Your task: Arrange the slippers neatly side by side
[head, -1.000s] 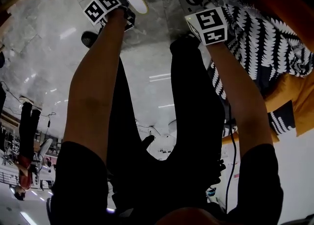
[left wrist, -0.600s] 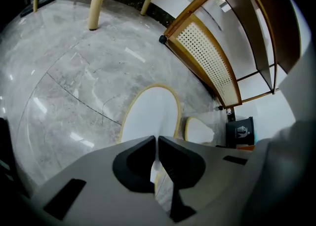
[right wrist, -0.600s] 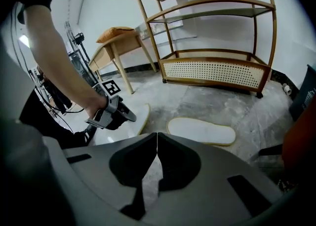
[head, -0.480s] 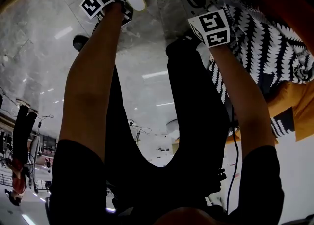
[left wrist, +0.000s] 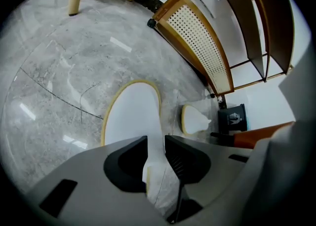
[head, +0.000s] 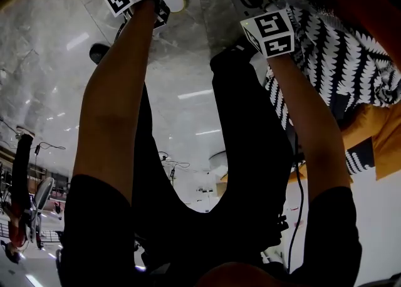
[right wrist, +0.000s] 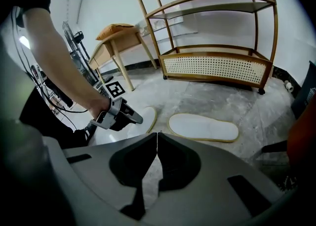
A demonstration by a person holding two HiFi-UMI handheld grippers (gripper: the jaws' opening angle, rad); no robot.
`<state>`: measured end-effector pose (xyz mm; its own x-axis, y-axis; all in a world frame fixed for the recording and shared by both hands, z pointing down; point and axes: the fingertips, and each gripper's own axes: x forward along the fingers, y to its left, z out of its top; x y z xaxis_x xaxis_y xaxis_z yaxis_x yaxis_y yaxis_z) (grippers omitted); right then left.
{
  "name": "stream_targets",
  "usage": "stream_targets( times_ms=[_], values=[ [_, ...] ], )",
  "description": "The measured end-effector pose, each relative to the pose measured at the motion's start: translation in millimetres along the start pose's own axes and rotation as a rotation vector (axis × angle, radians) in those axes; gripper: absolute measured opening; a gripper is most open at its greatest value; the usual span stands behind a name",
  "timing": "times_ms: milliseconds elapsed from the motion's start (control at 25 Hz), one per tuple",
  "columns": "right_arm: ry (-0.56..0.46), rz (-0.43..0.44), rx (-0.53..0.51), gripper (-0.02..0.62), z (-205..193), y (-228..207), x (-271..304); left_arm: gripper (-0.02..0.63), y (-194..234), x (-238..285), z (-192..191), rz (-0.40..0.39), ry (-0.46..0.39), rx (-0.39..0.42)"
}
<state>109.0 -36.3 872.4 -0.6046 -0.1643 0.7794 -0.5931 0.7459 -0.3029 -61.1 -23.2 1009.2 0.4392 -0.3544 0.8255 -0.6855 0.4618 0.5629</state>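
- Just now the left gripper [left wrist: 155, 139] has been opening its jaws. They stand apart, with the near slipper's [left wrist: 132, 116] white edge loose between them.
- Judging by this, that slipper has been let go on the floor [left wrist: 59, 72]. It lies near the second slipper [left wrist: 195, 120] but seemingly at an angle to it, so the pair is not yet neat.
- The right gripper [right wrist: 157, 134] is pressed together on nothing.
- Both slippers are flat, soft white ovals rimmed in pale yellow, and the floor is glossy grey marble.

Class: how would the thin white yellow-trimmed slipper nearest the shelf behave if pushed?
Likely light and floppy: the white yellow-trimmed slipper looks thin. Lying flat on the glossy grey marble floor, it should slide, not tip.
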Motion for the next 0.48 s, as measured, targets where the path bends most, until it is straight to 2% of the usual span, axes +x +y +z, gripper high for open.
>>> stream_targets(
  times_ms=[120,320,400,480],
  values=[
    [0.005,-0.005,-0.020,0.032,10.3,2.4,-1.2,0.158,-6.4,-14.2,7.9,-0.016,0.004,0.028],
    [0.019,-0.031,0.011,0.032,33.4,3.3,-12.3,0.164,-24.6,-45.9,17.2,-0.048,-0.007,0.043],
    [0.005,-0.043,0.006,0.032,52.6,6.9,-21.2,0.161,-42.8,-71.9,28.3,-0.073,-0.040,0.099],
    [-0.021,-0.053,-0.004,0.032,79.0,11.5,-30.7,0.139,-66.7,-103.4,43.4,-0.096,-0.083,0.191]
  ],
)
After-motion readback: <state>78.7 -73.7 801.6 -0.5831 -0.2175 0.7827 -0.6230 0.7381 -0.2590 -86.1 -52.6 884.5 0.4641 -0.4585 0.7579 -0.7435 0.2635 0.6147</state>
